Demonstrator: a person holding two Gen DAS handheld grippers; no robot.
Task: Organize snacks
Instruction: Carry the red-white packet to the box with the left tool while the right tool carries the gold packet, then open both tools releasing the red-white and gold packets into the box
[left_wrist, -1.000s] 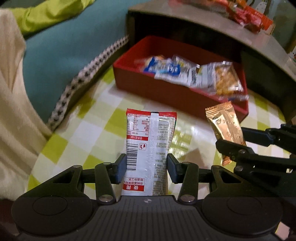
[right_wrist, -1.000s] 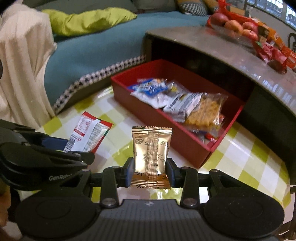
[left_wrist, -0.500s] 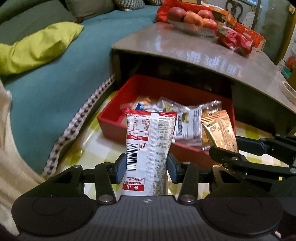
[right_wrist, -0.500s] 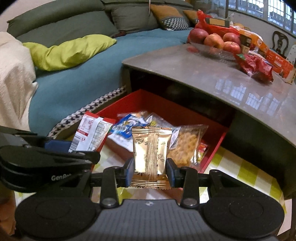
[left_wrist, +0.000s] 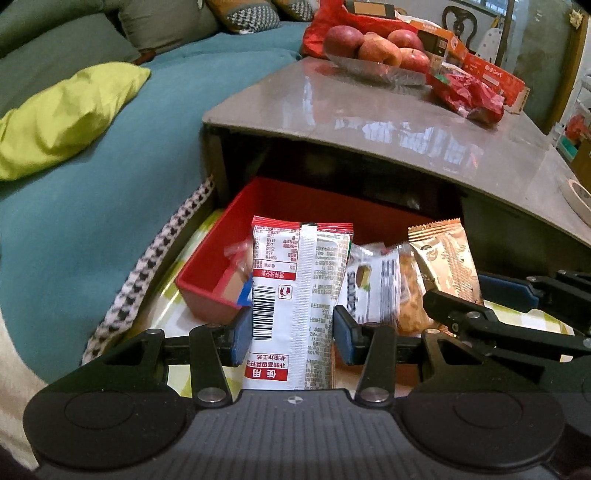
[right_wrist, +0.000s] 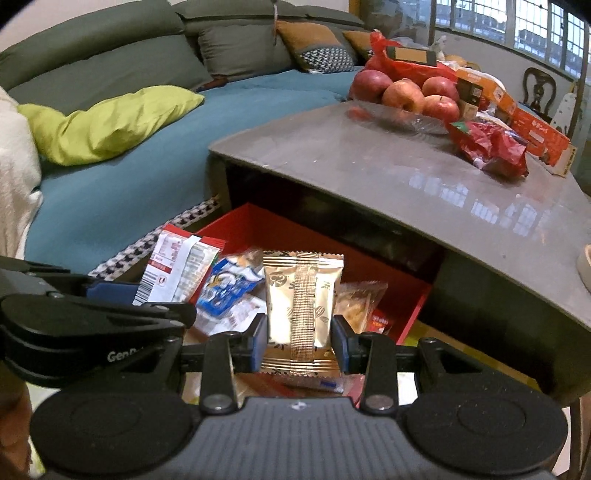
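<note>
While both grippers hold snacks above the red tray (left_wrist: 201, 291), the layout reads as follows from left to right. At the far left of the left wrist view lie a teal sofa (left_wrist: 85, 221) and a lime cushion (left_wrist: 62, 114). At lower centre, the left gripper (left_wrist: 291, 332) is clamped on a white packet (left_wrist: 295, 295) with red bands and a barcode, held upright between the blue pads (left_wrist: 240, 334). Behind it the tray sits partly under a grey table (left_wrist: 388, 122) and contains several loose snack bags (left_wrist: 376, 284). To the right, the right gripper (left_wrist: 476, 295) enters from the frame edge, gripping a gold packet (left_wrist: 447, 258).

In the right wrist view, the left gripper (right_wrist: 136, 295) occupies the lower left with the white packet (right_wrist: 181, 269) tilted rightward. At centre, the right gripper (right_wrist: 301, 339) is closed on the gold packet (right_wrist: 303, 299), upright, in front of the tray (right_wrist: 410, 306). A blue-and-white bag (right_wrist: 229, 284) lies in the tray between the two packets. At upper right, the tabletop (right_wrist: 369, 170) carries a dish of apples (right_wrist: 402, 96), a red bag (right_wrist: 491, 147) and an orange box (right_wrist: 535, 129).
</note>
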